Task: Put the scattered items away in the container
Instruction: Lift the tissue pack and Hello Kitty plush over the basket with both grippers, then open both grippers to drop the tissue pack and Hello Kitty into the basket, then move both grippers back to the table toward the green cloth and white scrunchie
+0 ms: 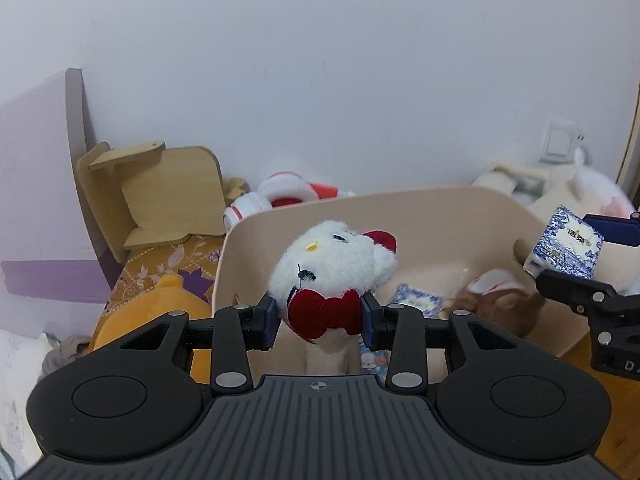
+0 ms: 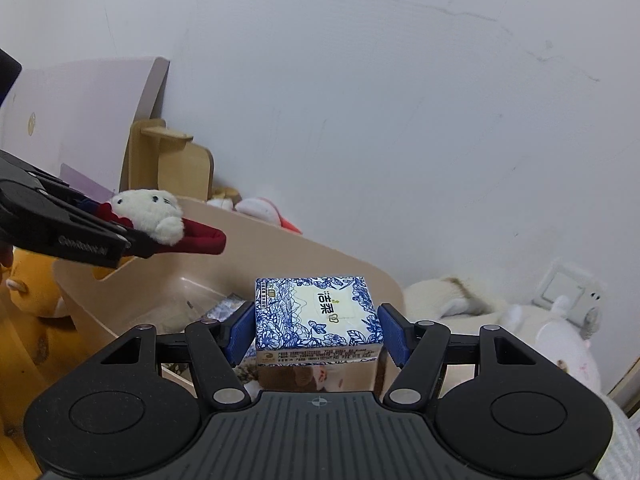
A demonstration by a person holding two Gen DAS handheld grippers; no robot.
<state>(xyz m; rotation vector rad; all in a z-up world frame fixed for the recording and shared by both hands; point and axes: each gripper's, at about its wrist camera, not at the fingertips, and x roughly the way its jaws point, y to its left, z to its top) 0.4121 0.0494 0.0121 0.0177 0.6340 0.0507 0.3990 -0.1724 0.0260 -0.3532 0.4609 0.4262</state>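
Observation:
My left gripper (image 1: 322,318) is shut on a white cat plush (image 1: 332,264) at its red bow and holds it over the near left rim of the beige bin (image 1: 420,208). My right gripper (image 2: 316,332) is shut on a blue-and-white tissue pack (image 2: 316,312) and holds it over the bin's (image 2: 320,256) right side. That pack also shows in the left wrist view (image 1: 564,244), and the plush in the right wrist view (image 2: 148,212). Inside the bin lie another tissue pack (image 1: 416,300) and a brown plush (image 1: 504,304).
An orange plush (image 1: 152,316) lies left of the bin on the patterned bedspread. White-and-red headphones (image 1: 280,196) and a wooden stand (image 1: 160,192) sit behind the bin. White and pink plush toys (image 2: 520,332) lie to the right by the wall.

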